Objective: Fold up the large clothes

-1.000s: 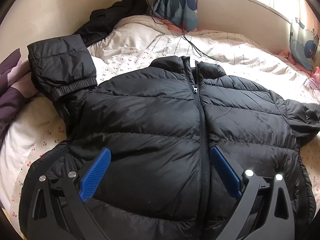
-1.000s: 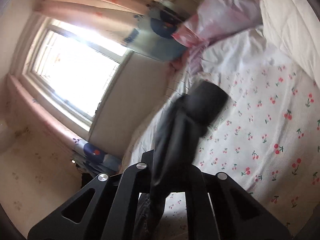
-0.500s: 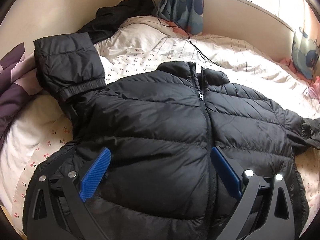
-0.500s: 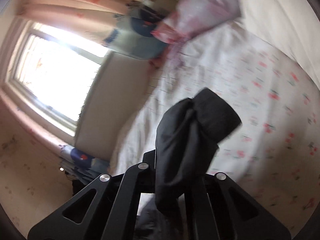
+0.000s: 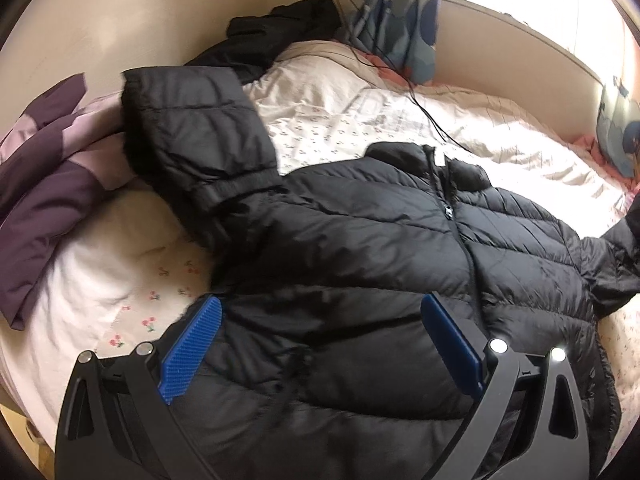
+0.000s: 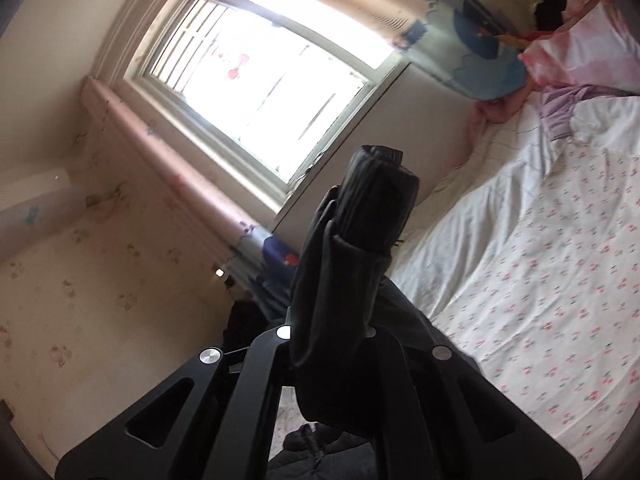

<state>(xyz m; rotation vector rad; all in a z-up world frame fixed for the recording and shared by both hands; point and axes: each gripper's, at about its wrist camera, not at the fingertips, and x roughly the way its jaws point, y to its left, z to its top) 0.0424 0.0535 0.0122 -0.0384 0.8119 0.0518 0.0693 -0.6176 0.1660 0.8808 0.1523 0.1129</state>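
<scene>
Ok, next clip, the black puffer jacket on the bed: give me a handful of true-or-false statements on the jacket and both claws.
1. The jacket lies front up on the bed with its zip closed. True.
2. The left claw is shut on the jacket's hem. False: its blue pads stand wide apart above the jacket, gripping nothing.
3. The right claw is shut on a sleeve cuff. True: the dark sleeve sticks out from between its fingers.
4. The other sleeve lies folded across the jacket's chest. False: it lies out to the side of the body, bent back on itself.
5. A black cable runs across the bedding beyond the collar. True.
</scene>
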